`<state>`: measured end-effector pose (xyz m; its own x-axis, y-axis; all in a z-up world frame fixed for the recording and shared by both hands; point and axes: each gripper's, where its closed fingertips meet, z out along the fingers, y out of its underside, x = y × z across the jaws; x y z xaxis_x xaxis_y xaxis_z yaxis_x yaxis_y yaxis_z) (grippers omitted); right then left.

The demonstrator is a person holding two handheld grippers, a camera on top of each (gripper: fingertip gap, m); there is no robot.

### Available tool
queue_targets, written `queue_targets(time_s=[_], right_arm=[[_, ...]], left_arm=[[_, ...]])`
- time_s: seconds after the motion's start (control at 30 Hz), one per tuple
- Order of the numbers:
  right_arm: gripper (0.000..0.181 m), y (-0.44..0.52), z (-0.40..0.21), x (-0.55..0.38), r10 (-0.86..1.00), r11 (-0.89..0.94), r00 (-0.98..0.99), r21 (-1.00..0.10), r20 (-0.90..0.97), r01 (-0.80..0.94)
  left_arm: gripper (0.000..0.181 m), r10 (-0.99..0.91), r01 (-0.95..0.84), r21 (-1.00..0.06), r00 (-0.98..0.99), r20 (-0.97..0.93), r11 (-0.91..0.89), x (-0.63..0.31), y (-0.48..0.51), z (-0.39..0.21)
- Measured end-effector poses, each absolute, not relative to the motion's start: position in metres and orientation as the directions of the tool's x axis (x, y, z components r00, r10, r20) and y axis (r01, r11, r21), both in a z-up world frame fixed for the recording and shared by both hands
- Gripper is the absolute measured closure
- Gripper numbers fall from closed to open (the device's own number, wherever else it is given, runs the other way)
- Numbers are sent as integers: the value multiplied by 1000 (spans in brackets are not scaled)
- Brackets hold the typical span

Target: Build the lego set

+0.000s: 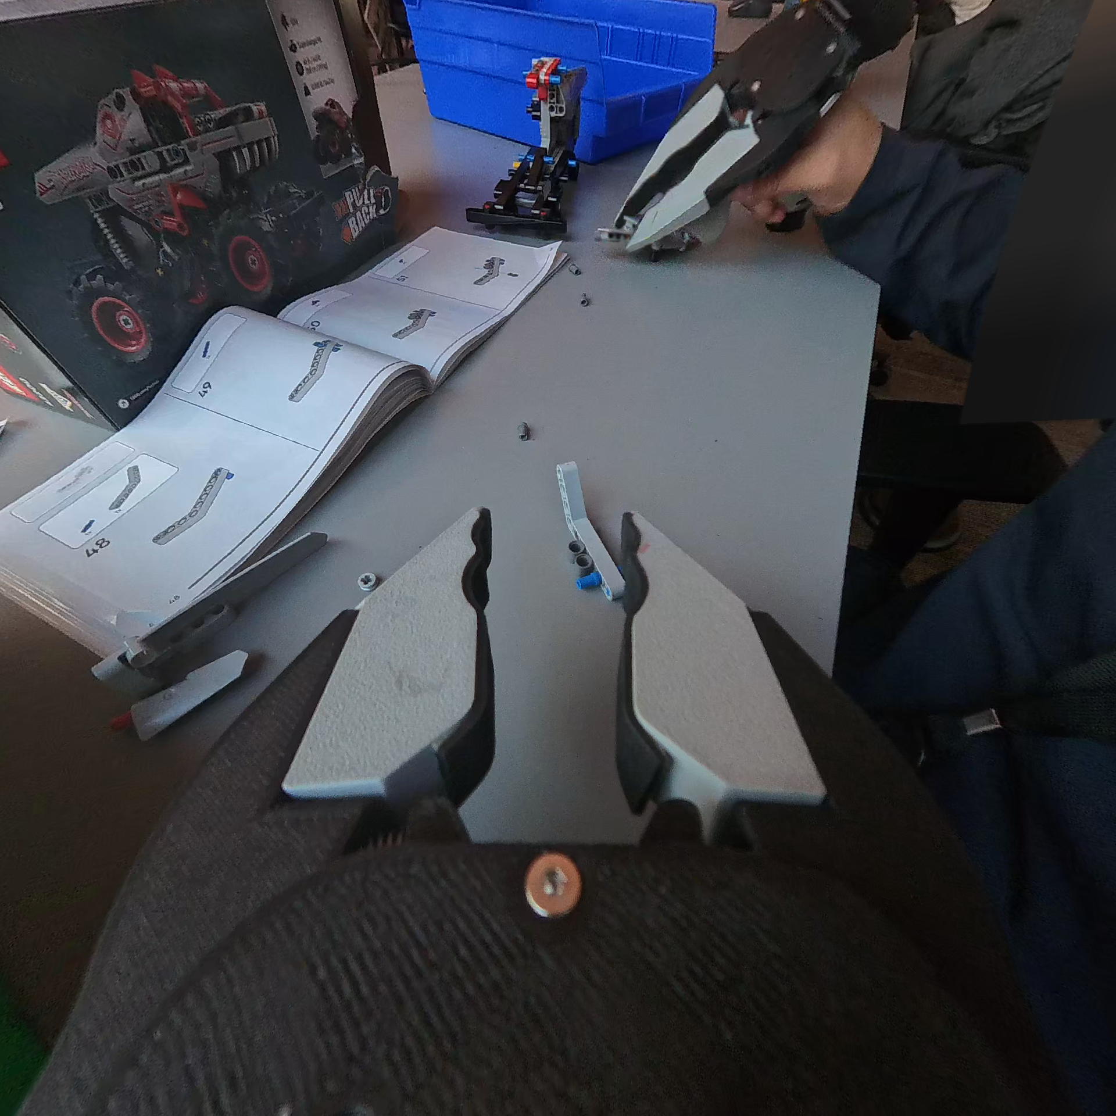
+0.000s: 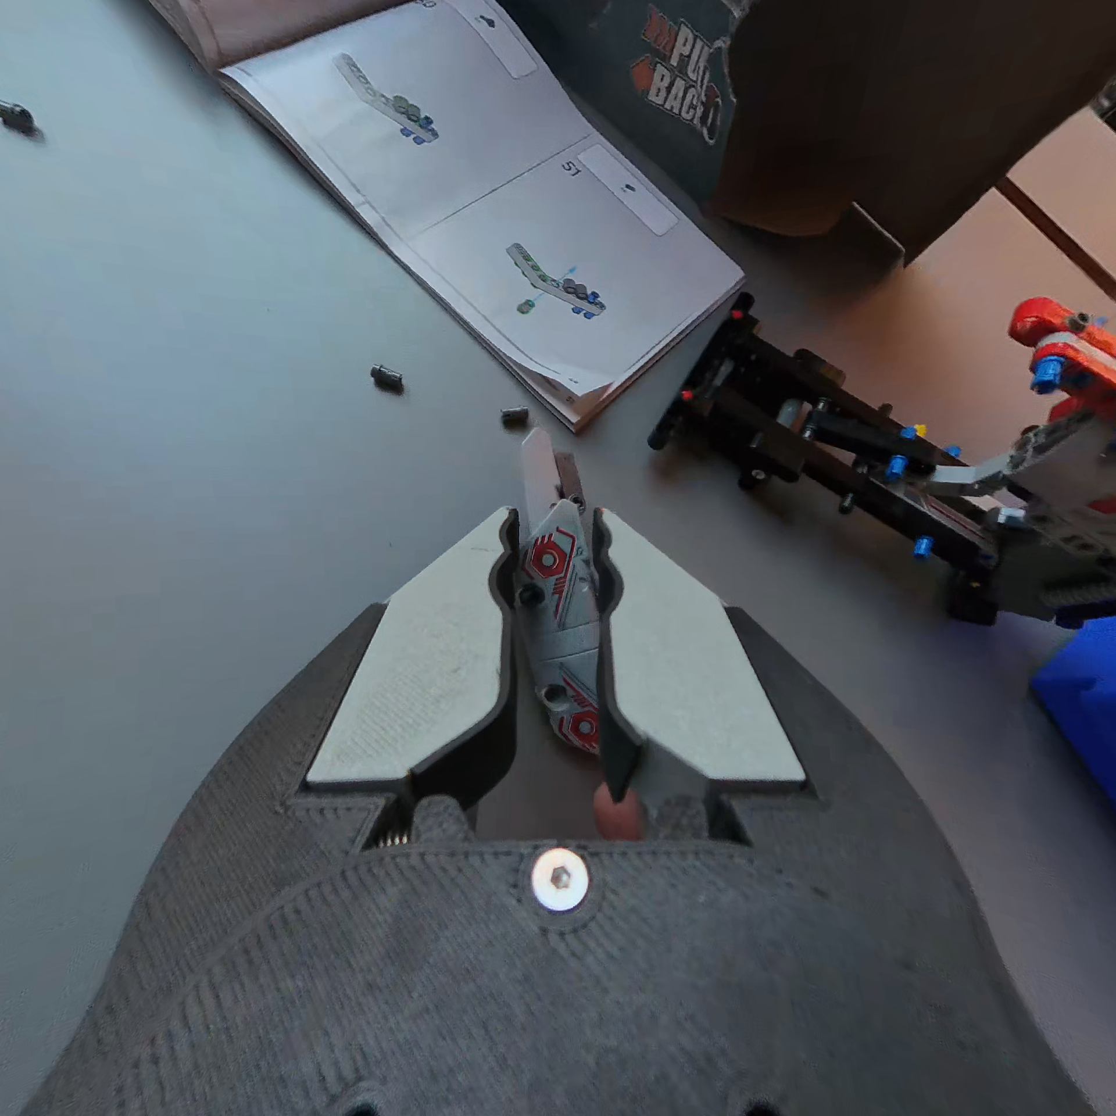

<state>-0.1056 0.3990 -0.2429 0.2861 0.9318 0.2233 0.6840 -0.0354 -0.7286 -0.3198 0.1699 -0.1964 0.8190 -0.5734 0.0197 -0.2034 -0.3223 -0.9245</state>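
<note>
Left wrist view has the left gripper (image 1: 555, 519) hovering low over the grey table (image 1: 694, 374) with its jaws spread wide and nothing between them. Just beyond its right fingertip lies a bent light-grey beam (image 1: 577, 519) carrying two grey pins and a blue pin at its near end, close to the table's right edge. A small dark pin (image 1: 524, 430) lies farther out, and two more lie by the corner of the open instruction booklet (image 1: 259, 423). Behind the booklet the set's box (image 1: 181, 193) stands upright along the left side, and a grey panel sub-assembly (image 1: 181, 652) rests at the near left beside the booklet. Toward the far edge the partly built black chassis (image 1: 534, 175) stands in front of a blue bin (image 1: 580, 72).

Right wrist view shows the right gripper (image 2: 555, 519) narrowed onto a grey printed panel piece (image 2: 558, 604) with red markings, which runs lengthwise between the two fingers and juts past the tips; both fingers press its sides. Its far end is down near the table, just short of the booklet's corner, with the chassis well to the right
</note>
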Motion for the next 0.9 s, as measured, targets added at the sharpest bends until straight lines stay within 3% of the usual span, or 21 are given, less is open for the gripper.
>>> queue_targets(time_s=[0.2, 0.67, 0.9], right_arm=[[158, 386, -206, -111, 935, 36, 253, -780, 246, 625], [162, 278, -232, -203, 951, 245, -301, -762, 68, 600], [152, 270, -237, -215, 955, 184, -295, -797, 7, 575]], left_arm=[[142, -572, -208, -918, 820, 25, -338, -320, 171, -199], [142, -570, -212, -915, 821, 24, -343, -320, 171, -200], [142, -580, -227, -911, 815, 16, -345, -318, 170, -202]])
